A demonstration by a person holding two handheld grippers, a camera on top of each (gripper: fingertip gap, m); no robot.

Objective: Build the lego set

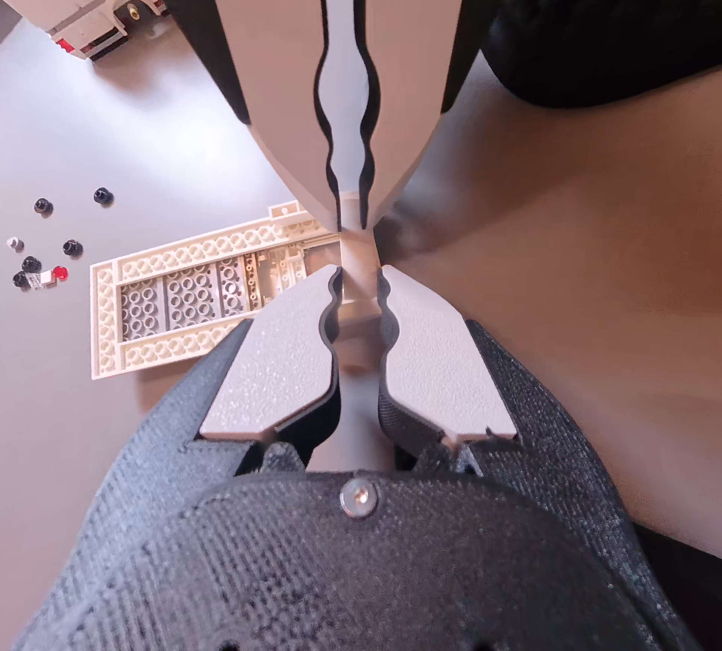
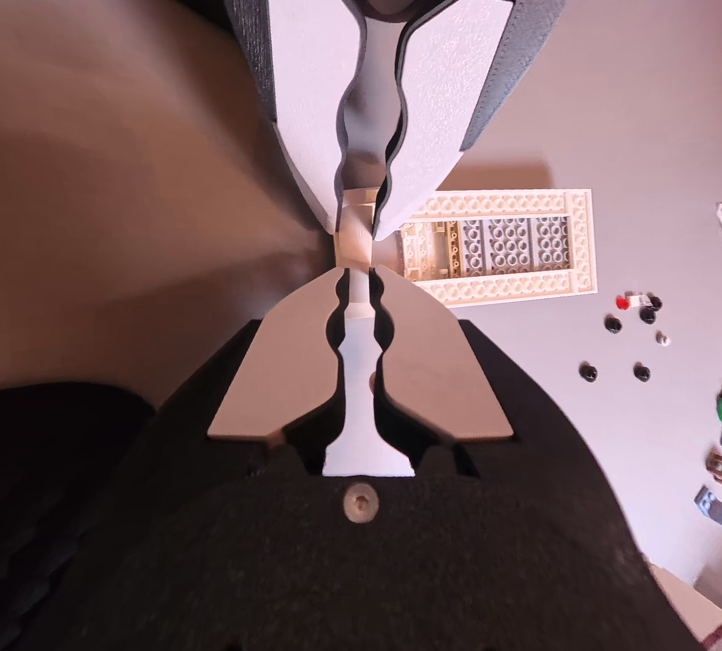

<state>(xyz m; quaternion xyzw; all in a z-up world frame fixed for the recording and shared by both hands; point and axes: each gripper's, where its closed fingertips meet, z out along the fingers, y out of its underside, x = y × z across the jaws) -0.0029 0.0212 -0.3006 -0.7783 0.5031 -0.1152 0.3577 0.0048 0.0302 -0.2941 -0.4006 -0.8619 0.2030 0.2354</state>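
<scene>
Both your grippers clamp one small tan brick piece point(image 1: 358, 261) from opposite ends: left gripper point(image 1: 359, 272) near, right gripper point(image 2: 357, 272) opposite. It hangs above the end of the upturned white plate assembly point(image 1: 176, 280); loose black studs point(image 1: 72, 247) lie beyond.

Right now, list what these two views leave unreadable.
- Cream piece between both grippers: blurred in both views, its shape unclear.
- White brick plate: near end hidden by the fingers.
- Brown mass: blurred at close range, unidentifiable.
- Small black studs: too small to type.
- Tan brick model: cut by the frame edge.
</scene>
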